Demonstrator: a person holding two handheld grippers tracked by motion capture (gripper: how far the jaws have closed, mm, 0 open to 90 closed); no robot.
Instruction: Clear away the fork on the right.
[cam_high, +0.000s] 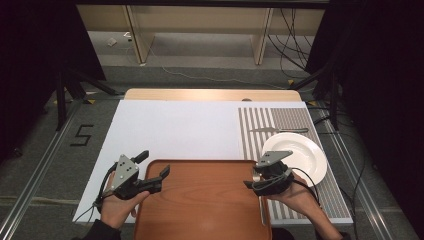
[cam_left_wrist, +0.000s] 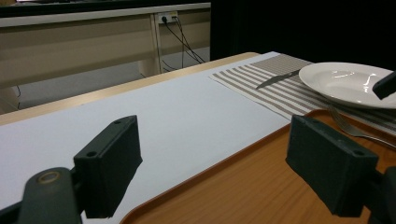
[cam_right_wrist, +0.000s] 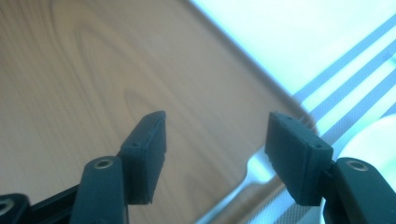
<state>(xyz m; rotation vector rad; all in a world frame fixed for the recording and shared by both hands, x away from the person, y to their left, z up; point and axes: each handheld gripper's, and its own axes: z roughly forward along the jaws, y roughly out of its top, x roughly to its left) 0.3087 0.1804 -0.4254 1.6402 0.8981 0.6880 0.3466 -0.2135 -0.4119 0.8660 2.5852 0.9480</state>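
A brown wooden tray (cam_high: 200, 205) lies at the near edge of the table. My left gripper (cam_high: 155, 164) hovers over its far left corner, jaws wide apart and empty; the left gripper view looks between them (cam_left_wrist: 219, 163) across the tray rim (cam_left_wrist: 243, 154). My right gripper (cam_high: 252, 177) is open just above the tray's right edge. Nothing sits between its jaws (cam_right_wrist: 217, 149). A metal fork (cam_right_wrist: 254, 170) lies below them by the tray's rim, and appears again as the fork (cam_left_wrist: 355, 130) next to the plate. I cannot tell whether it rests on the rim or on the mat.
A white plate (cam_high: 295, 155) sits on a striped placemat (cam_high: 280, 120) right of the tray. A knife (cam_high: 277, 130) lies on the mat beyond the plate. A white sheet (cam_high: 180, 130) covers the table's left and middle. Cables and table legs stand beyond the far edge.
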